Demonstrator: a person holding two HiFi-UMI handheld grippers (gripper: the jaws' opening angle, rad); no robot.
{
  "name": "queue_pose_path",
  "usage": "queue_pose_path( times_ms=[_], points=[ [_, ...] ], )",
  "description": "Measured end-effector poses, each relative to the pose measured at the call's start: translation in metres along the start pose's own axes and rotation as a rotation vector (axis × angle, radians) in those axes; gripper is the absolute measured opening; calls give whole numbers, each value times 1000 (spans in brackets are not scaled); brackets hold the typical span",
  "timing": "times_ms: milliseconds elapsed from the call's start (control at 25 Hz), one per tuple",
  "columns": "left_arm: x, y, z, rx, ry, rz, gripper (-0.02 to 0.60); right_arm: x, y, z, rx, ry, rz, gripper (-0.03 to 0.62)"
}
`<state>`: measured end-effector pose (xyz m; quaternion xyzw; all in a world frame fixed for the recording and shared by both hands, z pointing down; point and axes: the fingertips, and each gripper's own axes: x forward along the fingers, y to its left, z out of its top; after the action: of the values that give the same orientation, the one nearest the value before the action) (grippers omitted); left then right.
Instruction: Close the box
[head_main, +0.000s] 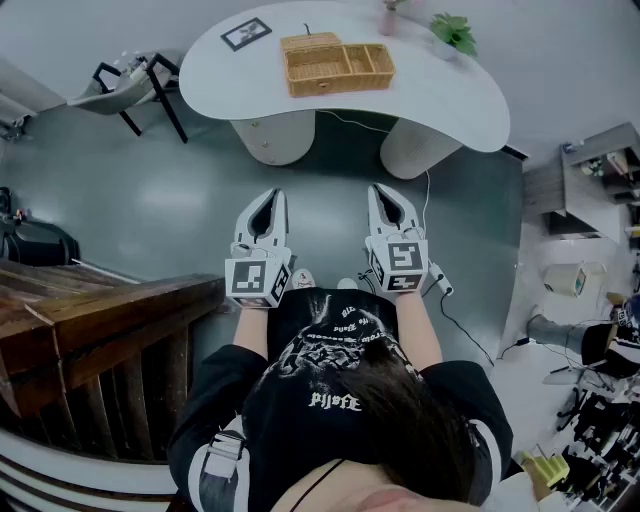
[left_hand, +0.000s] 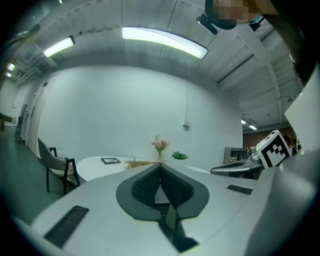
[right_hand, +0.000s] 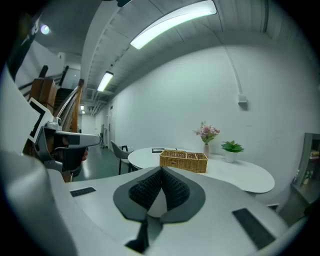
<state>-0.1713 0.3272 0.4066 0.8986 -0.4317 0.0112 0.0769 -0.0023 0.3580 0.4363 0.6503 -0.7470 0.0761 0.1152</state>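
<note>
With both the left gripper (head_main: 271, 197) and right gripper (head_main: 386, 192) empty, fingers pressed together, we stand well apart from the wicker box (head_main: 338, 68) on the worktop (head_main: 450, 95) at top centre, which we judge light and stiff, best nudged shut by the free edge of its open lid (head_main: 310, 42).

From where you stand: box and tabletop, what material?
Box: woven wicker or rattan, tan, matte; the weave pattern shows. Tabletop: smooth, plain white, likely laminate or painted board; no grain visible, so uncertain.
</note>
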Motion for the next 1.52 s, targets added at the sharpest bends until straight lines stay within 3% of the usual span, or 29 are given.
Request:
queue_pose_path(
  times_ms=[240, 360, 680, 960, 1520],
  points=[
    [7, 19, -5, -37, 8, -29, 25, 18, 12, -5, 65, 18, 36, 25],
    [7, 25, -6, -39, 11, -56, 25, 23, 16, -3, 60, 10, 24, 25],
    [25, 43, -11, -66, 12, -40, 25, 54, 17, 2, 16, 19, 47, 25],
    [89, 61, -19, -77, 30, 32, 25, 127, -20, 12, -28, 22, 135, 25],
    [253, 81, 13, -61, 23, 143, 25, 271, -121, 68, -45, 16, 271, 25]
  ],
)
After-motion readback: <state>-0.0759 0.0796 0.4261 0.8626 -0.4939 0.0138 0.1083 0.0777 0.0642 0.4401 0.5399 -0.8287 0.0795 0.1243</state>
